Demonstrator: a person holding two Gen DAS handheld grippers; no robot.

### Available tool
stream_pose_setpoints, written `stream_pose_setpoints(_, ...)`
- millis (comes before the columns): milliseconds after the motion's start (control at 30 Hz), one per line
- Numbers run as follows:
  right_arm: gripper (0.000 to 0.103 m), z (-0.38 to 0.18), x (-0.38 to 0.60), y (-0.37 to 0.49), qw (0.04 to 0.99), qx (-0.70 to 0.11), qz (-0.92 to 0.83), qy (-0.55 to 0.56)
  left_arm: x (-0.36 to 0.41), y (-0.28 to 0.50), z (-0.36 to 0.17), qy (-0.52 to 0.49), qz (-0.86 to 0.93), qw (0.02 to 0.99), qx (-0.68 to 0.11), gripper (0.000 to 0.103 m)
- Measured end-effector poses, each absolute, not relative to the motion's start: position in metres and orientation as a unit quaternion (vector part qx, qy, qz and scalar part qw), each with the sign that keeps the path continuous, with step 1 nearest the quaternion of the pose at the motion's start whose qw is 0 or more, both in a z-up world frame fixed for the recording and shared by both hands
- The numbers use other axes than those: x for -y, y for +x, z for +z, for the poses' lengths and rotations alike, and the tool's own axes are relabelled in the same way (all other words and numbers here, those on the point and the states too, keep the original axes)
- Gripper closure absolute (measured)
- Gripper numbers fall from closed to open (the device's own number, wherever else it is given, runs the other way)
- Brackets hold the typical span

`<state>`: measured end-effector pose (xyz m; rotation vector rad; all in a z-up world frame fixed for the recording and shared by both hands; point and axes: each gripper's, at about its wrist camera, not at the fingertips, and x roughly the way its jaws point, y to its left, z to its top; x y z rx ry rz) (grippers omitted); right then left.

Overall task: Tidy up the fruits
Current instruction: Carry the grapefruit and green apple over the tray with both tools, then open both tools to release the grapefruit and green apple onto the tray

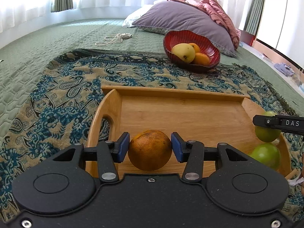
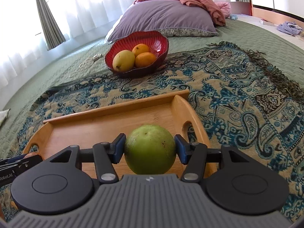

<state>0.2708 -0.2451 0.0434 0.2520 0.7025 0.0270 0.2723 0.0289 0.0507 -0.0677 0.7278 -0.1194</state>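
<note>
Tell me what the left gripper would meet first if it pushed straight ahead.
Probably the wooden tray's far wall; the tray floor ahead of the held orange looks bare. The red bowl sits beyond, off right. Depth is uncertain.

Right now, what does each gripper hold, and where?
Left gripper holds the orange by its sides; right gripper holds a green fruit by its sides.

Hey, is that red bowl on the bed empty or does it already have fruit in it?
Not empty. The red bowl holds a yellow mango and two oranges, seen in both wrist views.
</note>
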Motion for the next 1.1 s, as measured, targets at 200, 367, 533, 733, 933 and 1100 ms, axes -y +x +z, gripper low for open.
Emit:
stream_pose_setpoints(200, 0.044, 0.036, 0.243, 0.276, 0.929, -0.350, 0.008, 0.121, -0.032, 0.275, 0.048, -0.029, -0.057, 0.933, -0.354, 0.058)
stream_pose_setpoints(367, 0.044, 0.032, 0.244, 0.278, 0.927, -0.354, 0.005, 0.122, -0.033, 0.275, 0.047, -0.023, -0.061, 0.934, -0.352, 0.057)
stream_pose_setpoints(533, 0.044, 0.030, 0.243, 0.278, 0.926, -0.359, 0.003, 0.115, -0.032, 0.276, 0.047, -0.008, -0.065, 0.934, -0.352, 0.057)
stream_pose_setpoints(733, 0.044, 0.028, 0.242, 0.276, 0.928, -0.357, 0.005, 0.107, -0.035, 0.275, 0.048, 0.002, -0.062, 0.935, -0.350, 0.057)
stream_pose_setpoints(933, 0.042, 0.028, 0.243, 0.275, 0.928, -0.357, 0.007, 0.111, -0.037, 0.275, 0.048, -0.001, -0.062, 0.935, -0.349, 0.056)
stream_pose_setpoints(1100, 0.034, 0.033, 0.249, 0.269, 0.931, -0.336, 0.027, 0.139, -0.037, 0.271, 0.049, 0.001, -0.066, 0.937, -0.342, 0.056)
